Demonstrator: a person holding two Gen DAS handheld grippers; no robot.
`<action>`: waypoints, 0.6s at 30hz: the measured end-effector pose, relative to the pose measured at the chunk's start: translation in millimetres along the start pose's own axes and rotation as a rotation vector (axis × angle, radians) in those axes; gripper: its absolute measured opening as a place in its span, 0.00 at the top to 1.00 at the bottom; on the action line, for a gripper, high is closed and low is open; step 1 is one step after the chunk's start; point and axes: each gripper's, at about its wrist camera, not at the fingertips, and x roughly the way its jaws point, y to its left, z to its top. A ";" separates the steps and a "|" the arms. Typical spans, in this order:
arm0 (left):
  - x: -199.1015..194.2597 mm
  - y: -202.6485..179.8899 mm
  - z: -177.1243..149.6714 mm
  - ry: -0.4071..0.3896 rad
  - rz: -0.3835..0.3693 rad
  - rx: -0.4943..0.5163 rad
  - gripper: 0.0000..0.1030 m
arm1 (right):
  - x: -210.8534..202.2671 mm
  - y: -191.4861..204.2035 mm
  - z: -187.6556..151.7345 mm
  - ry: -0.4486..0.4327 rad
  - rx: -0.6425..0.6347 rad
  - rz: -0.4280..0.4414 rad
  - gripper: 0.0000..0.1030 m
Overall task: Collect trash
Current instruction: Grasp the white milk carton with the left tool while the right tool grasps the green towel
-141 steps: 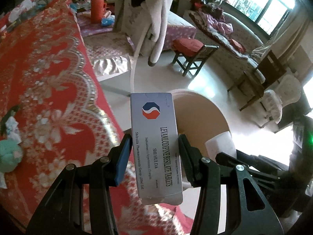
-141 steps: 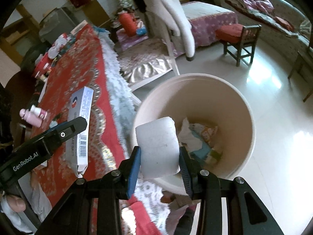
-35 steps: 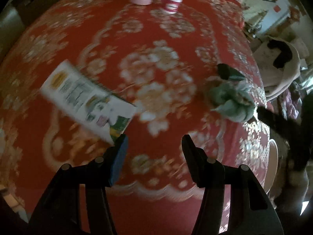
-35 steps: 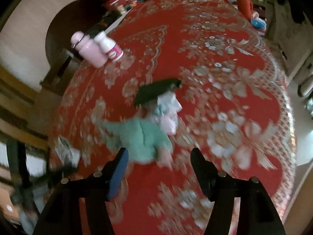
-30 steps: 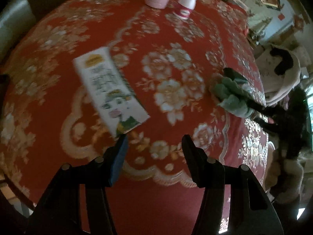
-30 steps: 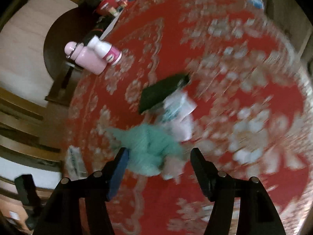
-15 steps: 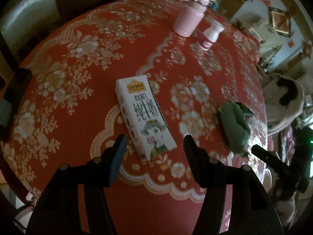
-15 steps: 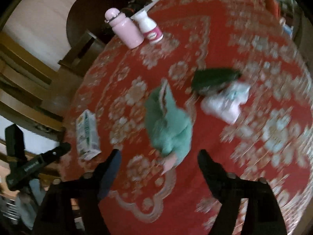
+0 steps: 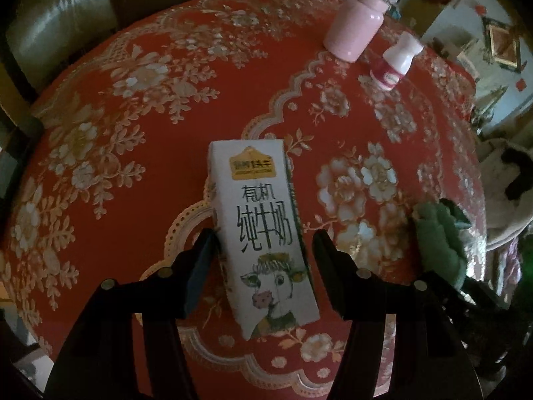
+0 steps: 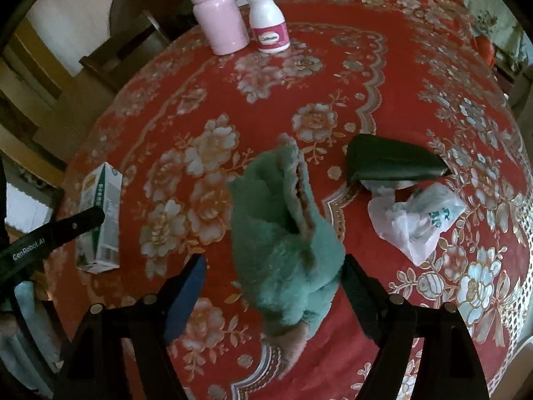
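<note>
Containers first: there's a pink metal flask with a rounded cap (image 10: 218, 16) standing upright at the far end of my red floral tablecloth (image 9: 133, 106), and just beside it a white plastic pill bottle with a pink label (image 10: 269, 21), also upright. Both are capped, so I can't tell what's in them.

My left gripper (image 9: 265, 250) is angled down over the white rectangular milk carton with the cartoon cow on it (image 9: 263, 233). The carton lies flat on the cloth, its lower half sitting right between my two fingers. The left finger looks close to or touching its edge and there's a visible gap on the right side, so nothing is gripped.

My right gripper (image 10: 271, 278) is over the crumpled teal fuzzy cloth (image 10: 283, 233). The wad sits between the fingers; the jaws are closing, with a clear gap on the left while the right finger is at the cloth's edge.

Past the cloth lie a dark green flat pouch (image 10: 393, 163) and, touching it, a crumpled white plastic wrapper (image 10: 416, 220), both well apart from the carton (image 10: 100, 213).
</note>
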 end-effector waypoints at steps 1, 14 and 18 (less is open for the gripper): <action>2.9 0.1 -0.2 0.009 0.003 0.001 0.43 | 0.8 -2.8 -0.9 0.001 0.012 0.002 0.43; -27.7 -39.7 -18.2 -0.016 -0.121 0.118 0.45 | -45.8 -30.6 -28.8 -0.070 0.129 0.096 0.50; -37.3 -66.2 -25.4 -0.030 -0.134 0.186 0.45 | -65.7 -35.0 -39.1 -0.107 0.150 0.093 0.50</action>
